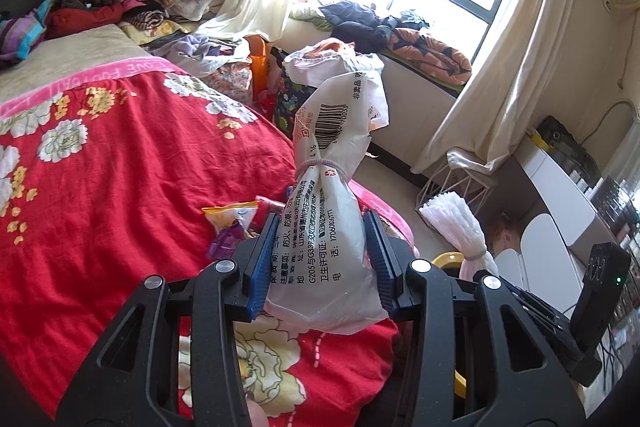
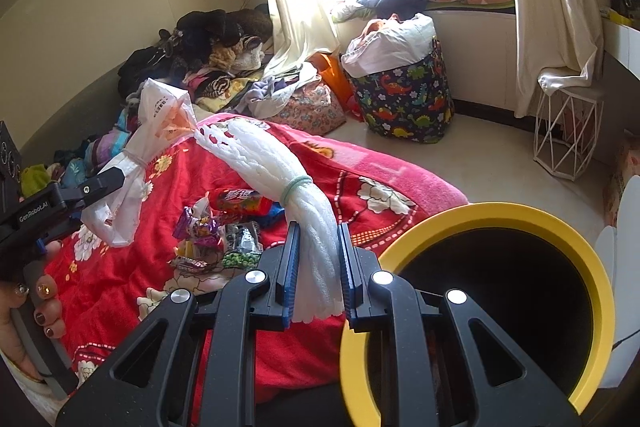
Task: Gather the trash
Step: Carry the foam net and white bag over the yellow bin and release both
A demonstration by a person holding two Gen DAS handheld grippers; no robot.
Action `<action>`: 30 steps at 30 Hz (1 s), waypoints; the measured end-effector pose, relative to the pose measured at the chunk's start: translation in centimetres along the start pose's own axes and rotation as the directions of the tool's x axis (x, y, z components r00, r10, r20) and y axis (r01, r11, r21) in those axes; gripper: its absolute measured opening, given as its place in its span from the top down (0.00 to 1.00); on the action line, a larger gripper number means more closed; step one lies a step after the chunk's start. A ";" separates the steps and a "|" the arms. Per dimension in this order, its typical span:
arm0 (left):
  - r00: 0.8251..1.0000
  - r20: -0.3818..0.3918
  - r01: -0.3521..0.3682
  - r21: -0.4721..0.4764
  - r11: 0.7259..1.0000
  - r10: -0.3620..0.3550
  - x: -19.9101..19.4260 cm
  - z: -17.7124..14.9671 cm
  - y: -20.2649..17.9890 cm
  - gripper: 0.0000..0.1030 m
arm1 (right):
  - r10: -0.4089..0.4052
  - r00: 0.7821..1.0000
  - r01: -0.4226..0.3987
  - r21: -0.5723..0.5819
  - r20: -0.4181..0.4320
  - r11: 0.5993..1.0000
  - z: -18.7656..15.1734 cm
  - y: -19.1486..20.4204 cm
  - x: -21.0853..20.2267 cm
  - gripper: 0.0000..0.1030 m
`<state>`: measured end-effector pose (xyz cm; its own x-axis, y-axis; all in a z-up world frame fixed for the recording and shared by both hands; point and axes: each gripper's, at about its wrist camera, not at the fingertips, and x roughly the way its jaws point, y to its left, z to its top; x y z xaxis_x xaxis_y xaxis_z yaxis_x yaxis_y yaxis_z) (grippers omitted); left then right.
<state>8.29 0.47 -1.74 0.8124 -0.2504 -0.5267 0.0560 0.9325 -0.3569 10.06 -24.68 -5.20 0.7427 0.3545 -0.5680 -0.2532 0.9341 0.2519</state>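
Observation:
My left gripper (image 1: 320,259) is shut on a white printed plastic bag (image 1: 332,211) tied with a rubber band, held above the red floral blanket (image 1: 100,167). It also shows in the right wrist view (image 2: 132,163). My right gripper (image 2: 318,267) is shut on a white foam-net bundle (image 2: 280,171) tied with a green band; the bundle also shows in the left wrist view (image 1: 456,223). Several snack wrappers (image 2: 216,231) lie on the blanket (image 2: 360,195) just beyond it. A yellow-rimmed black bin (image 2: 500,291) stands right of my right gripper.
A dinosaur-print hamper (image 2: 404,95) with a white bag stands by the window. A white wire stool (image 2: 568,135) is at the right. Clothes (image 2: 208,47) pile at the bed's far end. A white desk (image 1: 560,187) is right of the bed.

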 end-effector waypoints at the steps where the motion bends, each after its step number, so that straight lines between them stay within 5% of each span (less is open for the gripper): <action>1: 1.000 -0.003 0.003 0.005 1.000 -0.003 0.1 -0.1 -0.3 0.66 | -0.004 1.000 0.004 0.005 0.003 1.000 0.0 -0.3 -0.2 0.83; 30: 0.984 -0.106 0.163 0.172 0.972 -0.146 3.1 -3.2 -10.8 0.66 | -0.160 0.985 0.149 0.148 0.069 0.978 -1.1 -8.8 -5.7 0.83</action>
<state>8.33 -11.20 -1.99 0.7296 -0.4101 -0.5473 0.2864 0.9099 -0.3000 7.35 -34.92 -5.04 0.8146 0.1962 -0.5459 -0.0450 0.9596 0.2778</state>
